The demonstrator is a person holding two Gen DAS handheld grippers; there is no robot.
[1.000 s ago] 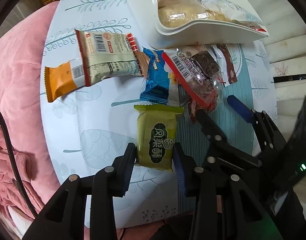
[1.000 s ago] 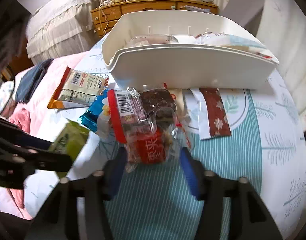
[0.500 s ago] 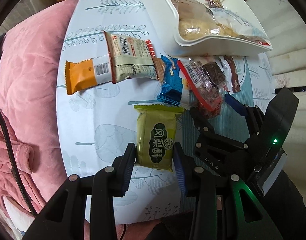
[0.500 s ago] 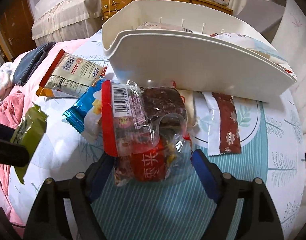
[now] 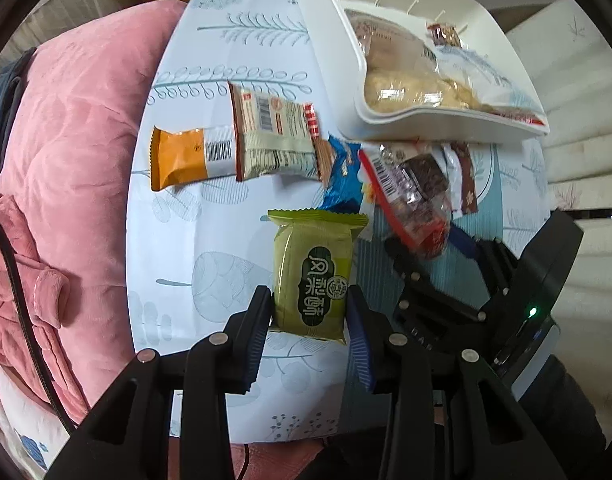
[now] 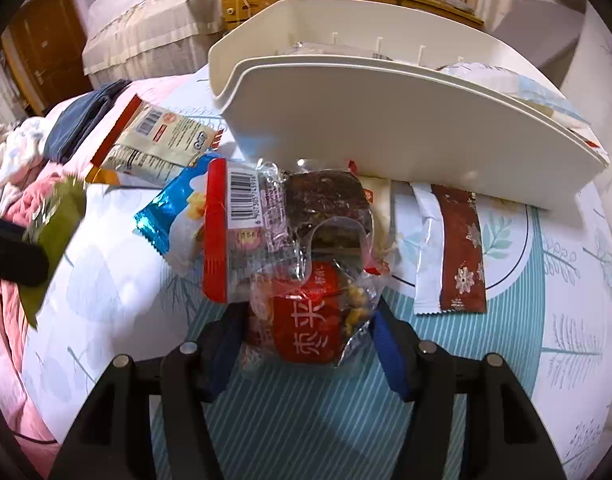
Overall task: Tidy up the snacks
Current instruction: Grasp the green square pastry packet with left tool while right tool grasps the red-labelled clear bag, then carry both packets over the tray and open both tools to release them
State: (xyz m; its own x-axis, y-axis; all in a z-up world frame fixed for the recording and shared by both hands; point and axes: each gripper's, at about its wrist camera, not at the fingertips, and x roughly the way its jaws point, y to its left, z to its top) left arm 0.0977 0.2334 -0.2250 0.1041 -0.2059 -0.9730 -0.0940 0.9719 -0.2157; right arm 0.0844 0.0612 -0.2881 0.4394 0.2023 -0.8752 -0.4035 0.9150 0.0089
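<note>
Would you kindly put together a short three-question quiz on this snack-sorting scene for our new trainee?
1. True or false: the left gripper is shut on the green packet.
2. Which item sits between the right gripper pads? A) the clear red-edged packet B) an orange packet C) a blue packet
3. Fill in: the brown snowflake sachet lies on the table just in front of the white ____.

Key: 1 true; 2 A; 3 bin
</note>
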